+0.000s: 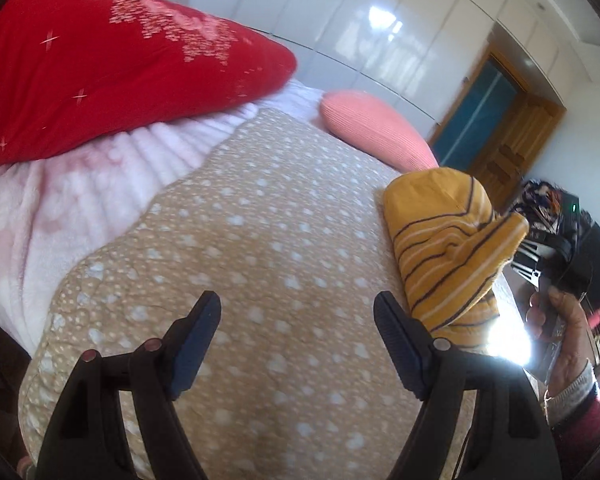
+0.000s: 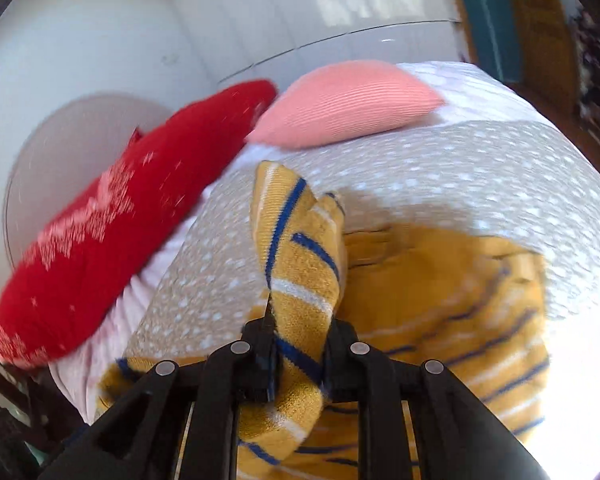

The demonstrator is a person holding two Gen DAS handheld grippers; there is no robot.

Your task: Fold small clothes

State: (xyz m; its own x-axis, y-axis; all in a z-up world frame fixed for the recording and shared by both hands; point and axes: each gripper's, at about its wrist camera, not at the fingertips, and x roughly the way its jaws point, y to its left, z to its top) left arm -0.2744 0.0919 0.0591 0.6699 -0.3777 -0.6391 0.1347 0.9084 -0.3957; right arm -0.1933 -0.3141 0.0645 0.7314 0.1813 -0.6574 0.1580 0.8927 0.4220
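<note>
The right gripper (image 2: 300,344) pinches the striped yellow garment (image 2: 300,256) tight, while the left gripper (image 1: 298,320) hovers beside it, fingers (image 1: 396,344) spread wide and empty.

The left wrist fisheye looks forward and down along its 2 black fingers (image 1: 298,344), riding low over the tan white-dotted quilt (image 1: 260,248). The right wrist fisheye sits closer still (the mustard striped knit garment (image 2: 300,264) fills its lower half). Both views share the quilt, the red speckled pillow (image 1: 112,68), the pink ribbed cushion (image 1: 376,128) and the glossy white wardrobe doors (image 1: 380,20).
</note>
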